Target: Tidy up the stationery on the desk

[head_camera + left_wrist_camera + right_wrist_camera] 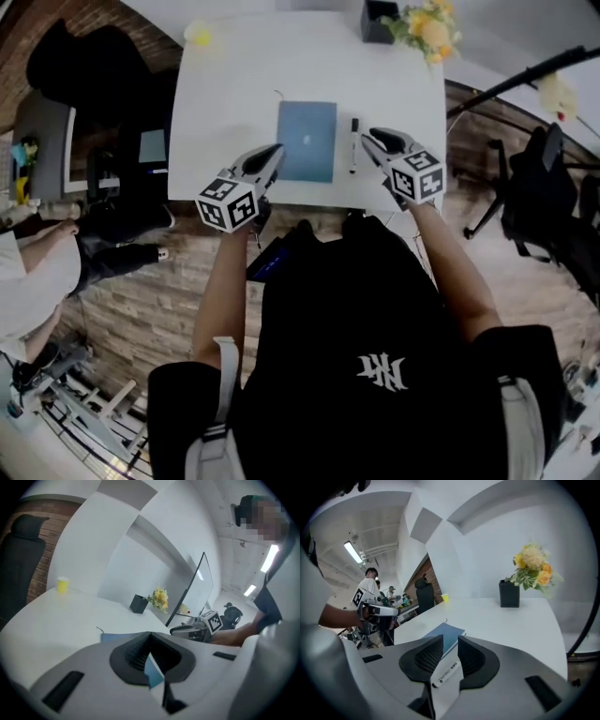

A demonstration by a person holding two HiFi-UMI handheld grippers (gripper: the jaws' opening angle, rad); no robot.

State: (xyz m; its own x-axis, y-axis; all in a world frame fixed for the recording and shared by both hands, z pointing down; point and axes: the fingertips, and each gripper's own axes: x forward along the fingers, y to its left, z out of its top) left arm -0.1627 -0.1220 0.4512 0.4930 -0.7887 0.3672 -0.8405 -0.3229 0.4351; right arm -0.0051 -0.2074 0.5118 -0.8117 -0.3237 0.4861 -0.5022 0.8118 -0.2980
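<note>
A blue notebook [307,141] lies flat near the front edge of the white desk [234,94]. A black-and-white marker pen [353,145] lies just right of it, parallel to its edge. My left gripper [278,148] hovers at the notebook's left edge, tips together and shut on nothing; in the left gripper view [150,634] the notebook [117,637] shows beneath it. My right gripper [366,134] hangs just right of the marker, narrowly open and empty. The right gripper view [450,641] shows the marker [446,674] below the gap and the notebook [446,637] beyond.
A black pen holder [378,21] stands at the desk's far edge with yellow flowers [427,28] beside it. A yellow cup [199,36] sits at the far left corner. Office chairs [548,187] stand to the right, another person [28,272] to the left.
</note>
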